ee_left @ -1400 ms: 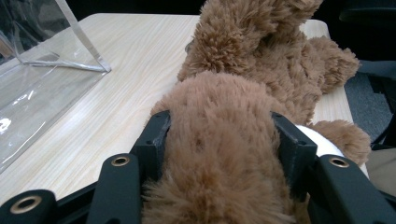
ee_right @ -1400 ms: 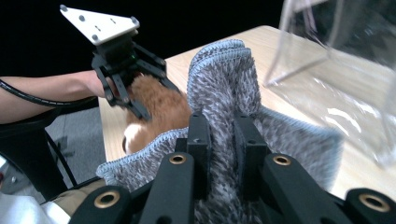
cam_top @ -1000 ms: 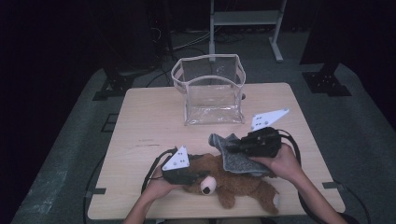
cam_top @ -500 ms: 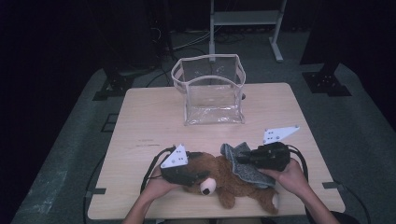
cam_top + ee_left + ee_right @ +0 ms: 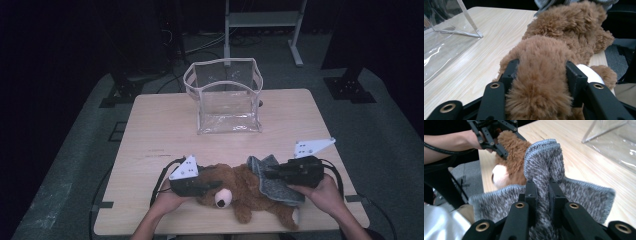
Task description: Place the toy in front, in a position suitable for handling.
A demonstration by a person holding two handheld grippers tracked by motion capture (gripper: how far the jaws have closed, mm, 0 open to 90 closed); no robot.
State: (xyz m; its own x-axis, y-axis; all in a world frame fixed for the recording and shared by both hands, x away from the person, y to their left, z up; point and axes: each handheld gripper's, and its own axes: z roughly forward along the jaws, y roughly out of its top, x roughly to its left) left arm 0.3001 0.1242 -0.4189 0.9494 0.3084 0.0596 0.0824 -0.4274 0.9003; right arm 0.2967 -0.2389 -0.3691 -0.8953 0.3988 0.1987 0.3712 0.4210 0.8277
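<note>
The brown plush teddy bear [image 5: 250, 192] lies along the near edge of the pale wooden worktop [image 5: 160, 130], with the grey fleece cloth [image 5: 276, 185] draped over its right end. The clear plastic bag [image 5: 225, 97] stands upright behind it, well apart, toward the far edge. The left gripper [image 5: 212, 186] sits at the bear's left end, the right gripper [image 5: 267, 174] on the cloth at its right.

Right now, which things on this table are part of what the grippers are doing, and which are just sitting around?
In the job:
- brown teddy bear, clamped by the left gripper
- grey cloth, pinched by the right gripper

Lying about:
- clear plastic bag, standing open at the table's far side
- white stand on the floor behind
</note>
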